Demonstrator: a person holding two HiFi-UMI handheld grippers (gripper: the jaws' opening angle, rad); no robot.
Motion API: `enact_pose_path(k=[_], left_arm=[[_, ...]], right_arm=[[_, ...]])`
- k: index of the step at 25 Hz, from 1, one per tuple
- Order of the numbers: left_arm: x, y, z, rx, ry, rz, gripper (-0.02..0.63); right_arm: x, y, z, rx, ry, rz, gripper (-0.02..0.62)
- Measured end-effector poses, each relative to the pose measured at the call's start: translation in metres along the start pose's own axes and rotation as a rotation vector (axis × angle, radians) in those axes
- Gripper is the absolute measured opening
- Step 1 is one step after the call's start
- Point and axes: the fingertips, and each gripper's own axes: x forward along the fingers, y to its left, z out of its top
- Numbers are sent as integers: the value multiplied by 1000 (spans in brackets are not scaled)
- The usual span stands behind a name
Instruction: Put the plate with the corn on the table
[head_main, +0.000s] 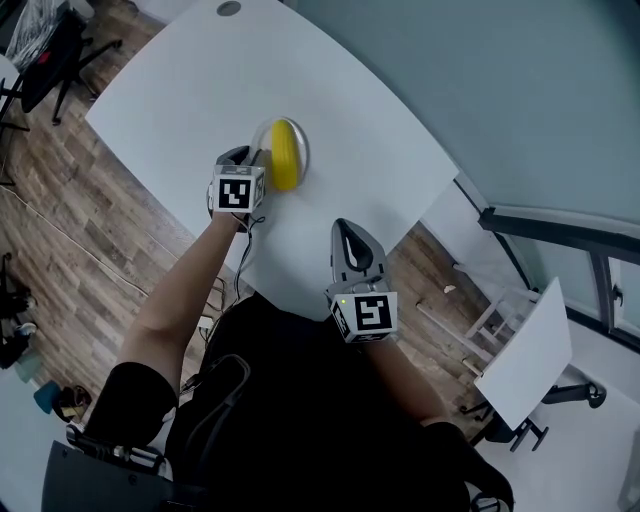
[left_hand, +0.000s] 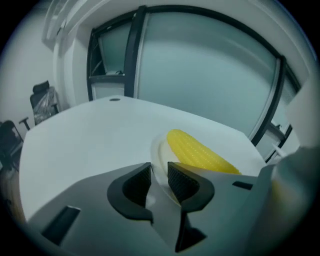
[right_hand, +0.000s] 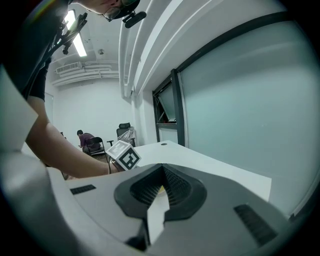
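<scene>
The round white plate (head_main: 303, 148) is seen towards the middle of the white curved-edged table (head_main: 180, 90), and the yellow corn cob (head_main: 285, 155) is laid lengthwise across it. The plate's near rim is being pinched by the left gripper (left_hand: 159, 181). A ridged black pad (left_hand: 137, 182) is set on either side of the rim, and the corn is seen just beyond them. Whether the plate's base is resting on the tabletop cannot be told. The right gripper (head_main: 346, 230) is held apart from the plate, over the table's near edge and closer to the person. Its jaws are pressed together at the tips, with nothing clamped. In the right gripper view, the left gripper's marker cube (right_hand: 125, 156) is caught beside a bare forearm (right_hand: 65, 150).
</scene>
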Motion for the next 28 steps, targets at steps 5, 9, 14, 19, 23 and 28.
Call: enact_pose_path(k=[5,9,14,19,23,28], left_arm=[[-61,-28,42,172,-331,11,98],[-145,-76,81,201,-595,-82,41],[-242,-143,110,284,-825,-117,3],[-301,-183,112,320,-901,-60,3],[-321,-212,100,298,-888,-49,3],[-341,-237,87,328,-910,-18,3]], right_arm=[[-6,0,13,-11,-41,-12,2],[-11,4,38,-50,-116,-5,2],[-32,12,84,-123,-269,60,2],[-59,26,126,-173,-397,124,2],[-90,23,136,-176,-453,154,1],[-118,25,128,-181,-482,181,2]])
